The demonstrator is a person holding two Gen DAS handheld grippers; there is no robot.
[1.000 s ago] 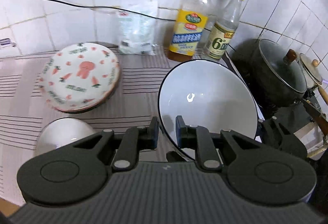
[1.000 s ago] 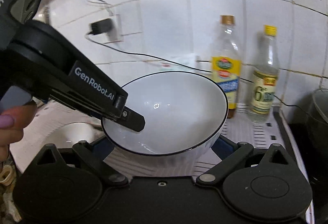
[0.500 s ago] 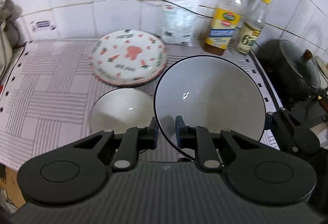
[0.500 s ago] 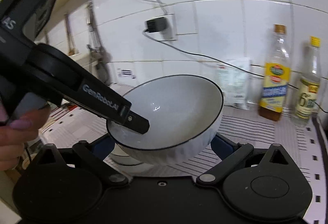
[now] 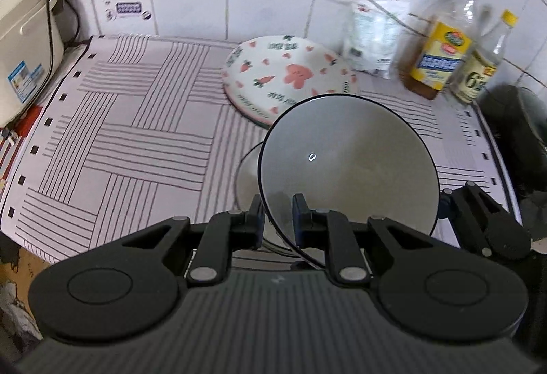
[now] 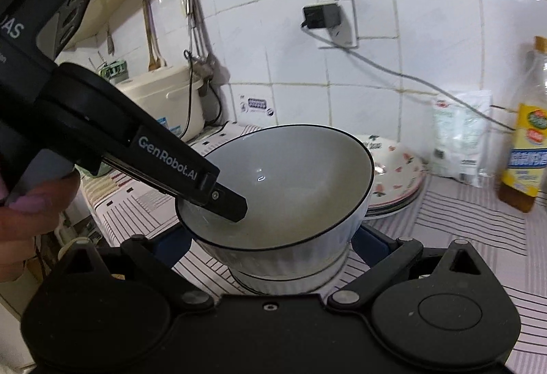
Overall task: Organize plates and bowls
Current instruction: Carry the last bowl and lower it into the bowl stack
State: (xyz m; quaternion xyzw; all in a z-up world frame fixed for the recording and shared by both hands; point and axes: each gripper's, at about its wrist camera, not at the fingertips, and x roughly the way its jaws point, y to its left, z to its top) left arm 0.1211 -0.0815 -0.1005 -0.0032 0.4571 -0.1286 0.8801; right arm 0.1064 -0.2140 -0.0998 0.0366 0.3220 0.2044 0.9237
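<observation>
Count: two white black-rimmed bowls, the upper bowl (image 5: 348, 162) held above the lower bowl (image 5: 248, 175) resting on the striped desk (image 5: 112, 141); one stack of carrot-print plates (image 5: 287, 76) behind them; two bottles (image 5: 441, 59) by the tiled wall. Left tool (image 5: 277, 215) is clamped on the upper bowl's near rim, one finger inside, one outside. Right tool (image 6: 270, 237) straddles that bowl's ribbed wall from both sides; whether its pads press I cannot tell.
</observation>
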